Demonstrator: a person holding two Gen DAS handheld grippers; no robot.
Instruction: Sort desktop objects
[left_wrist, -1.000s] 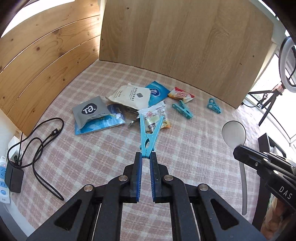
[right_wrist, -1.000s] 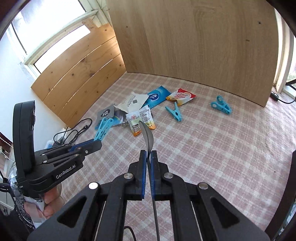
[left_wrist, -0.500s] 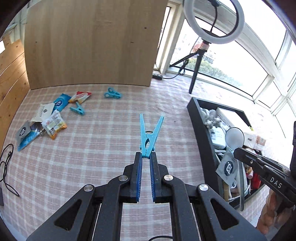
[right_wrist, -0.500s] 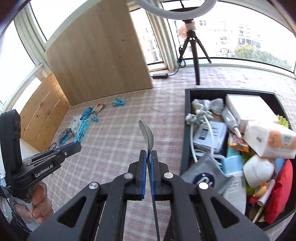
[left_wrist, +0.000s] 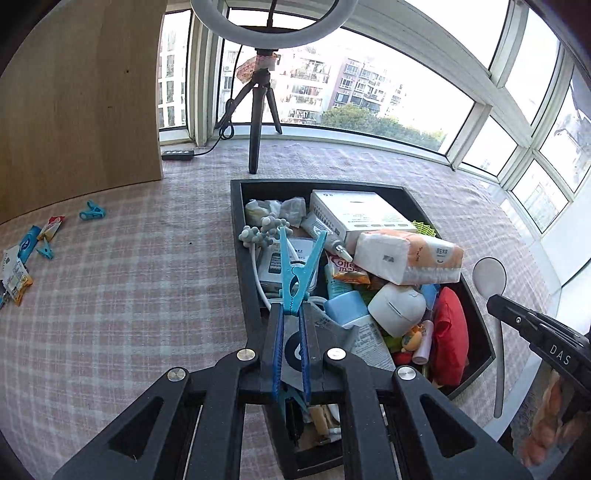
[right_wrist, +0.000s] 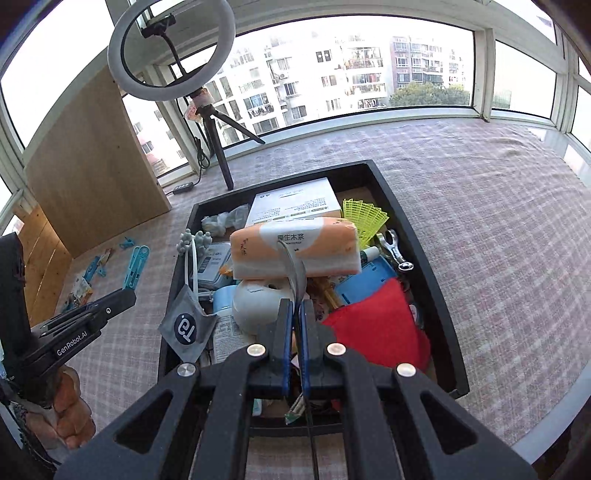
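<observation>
Over the tray (left_wrist: 476, 325): left fingers (left_wrist: 291, 314) clamp the peg (left_wrist: 299, 269), right fingers (right_wrist: 295, 306) the spoon (right_wrist: 293, 266); both point down into it.

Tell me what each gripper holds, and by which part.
The left gripper holds a blue clothespin by its jaw end. The right gripper holds a spoon by its handle, near the bowl.

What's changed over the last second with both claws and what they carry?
Both claws swung from the scattered packets over to the black bin. The left claw still grips the blue clothespin, and the right claw still grips the spoon. Nothing released.
</observation>
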